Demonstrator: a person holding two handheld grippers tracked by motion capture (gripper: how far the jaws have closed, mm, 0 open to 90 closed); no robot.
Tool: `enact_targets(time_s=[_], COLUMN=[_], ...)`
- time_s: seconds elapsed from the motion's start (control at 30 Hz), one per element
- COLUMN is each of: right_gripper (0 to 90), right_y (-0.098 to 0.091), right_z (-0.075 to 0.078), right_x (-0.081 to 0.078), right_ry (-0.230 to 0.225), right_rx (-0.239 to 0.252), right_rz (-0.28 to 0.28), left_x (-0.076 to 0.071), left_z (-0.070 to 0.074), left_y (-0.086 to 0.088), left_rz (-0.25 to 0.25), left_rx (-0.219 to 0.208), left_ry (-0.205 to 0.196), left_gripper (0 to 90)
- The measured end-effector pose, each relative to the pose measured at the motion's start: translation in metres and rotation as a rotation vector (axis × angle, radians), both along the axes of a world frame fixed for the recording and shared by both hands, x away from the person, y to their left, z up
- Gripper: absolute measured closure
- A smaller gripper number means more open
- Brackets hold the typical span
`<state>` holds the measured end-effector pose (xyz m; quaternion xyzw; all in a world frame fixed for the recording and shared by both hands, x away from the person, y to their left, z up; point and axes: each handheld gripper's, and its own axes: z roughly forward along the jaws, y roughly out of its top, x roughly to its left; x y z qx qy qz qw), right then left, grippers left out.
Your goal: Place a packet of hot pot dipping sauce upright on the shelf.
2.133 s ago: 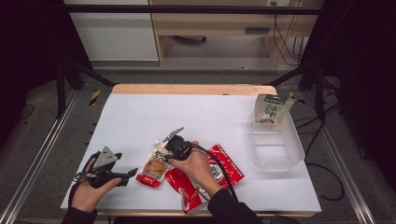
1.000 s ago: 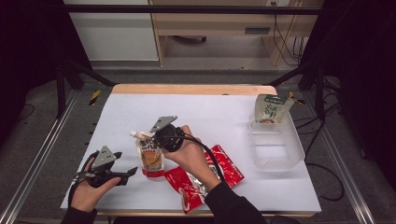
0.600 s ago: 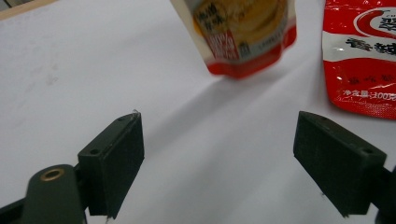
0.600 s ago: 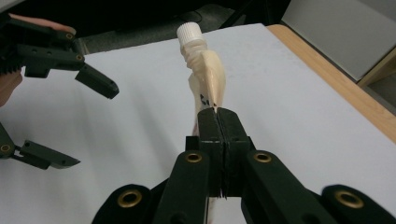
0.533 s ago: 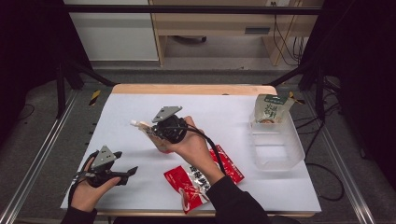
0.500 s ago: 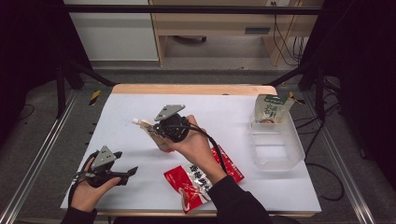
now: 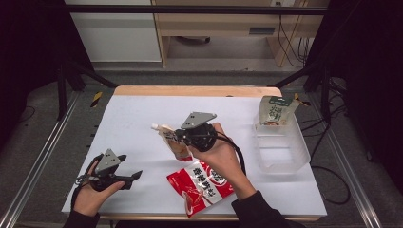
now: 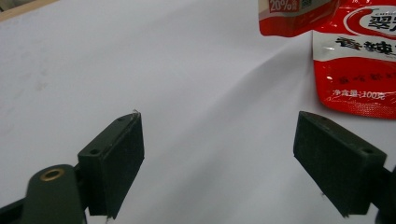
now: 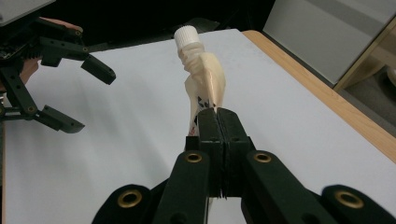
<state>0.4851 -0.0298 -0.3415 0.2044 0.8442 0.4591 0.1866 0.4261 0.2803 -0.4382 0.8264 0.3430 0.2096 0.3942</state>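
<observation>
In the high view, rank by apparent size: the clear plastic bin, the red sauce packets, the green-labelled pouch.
1. Clear plastic bin.
2. Red sauce packets, two overlapping, taken together.
3. Green-labelled pouch, though it sits farther from the camera.

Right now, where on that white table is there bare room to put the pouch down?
The far left of the table, beyond the left claw, is bare, and so is the strip between the spouted pouch and the clear bin. The front middle is crowded with red packets.
</observation>
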Motion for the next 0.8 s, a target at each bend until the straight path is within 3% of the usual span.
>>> enact_targets(time_s=[0.17,0.37,0.63,0.73,0.8], right_gripper=[90.0,90.0,90.0,90.0,90.0], right_y=[-0.016,-0.025,-0.034,-0.032,-0.031], right_z=[-0.001,0.001,0.004,0.003,0.004], right_x=[-0.002,-0.005,-0.011,-0.013,-0.014], right_ry=[-0.001,-0.013,-0.005,0.0,-0.002], right_rx=[0.044,0.038,0.044,0.04,0.035], right_rz=[-0.005,-0.01,0.002,0.012,0.023], left_x=[-0.001,-0.002,-0.001,0.005,0.01], left_z=[0.001,0.008,0.052,0.068,0.076], left_y=[-0.007,-0.01,-0.026,-0.034,-0.039], left_rz=[-0.028,-0.049,-0.113,-0.146,-0.164], left_rx=[0.001,-0.007,-0.01,0.025,0.024], left_ry=[-0.001,-0.011,-0.08,-0.098,-0.102], left_gripper=[16.6,17.1,17.9,20.2,21.1])
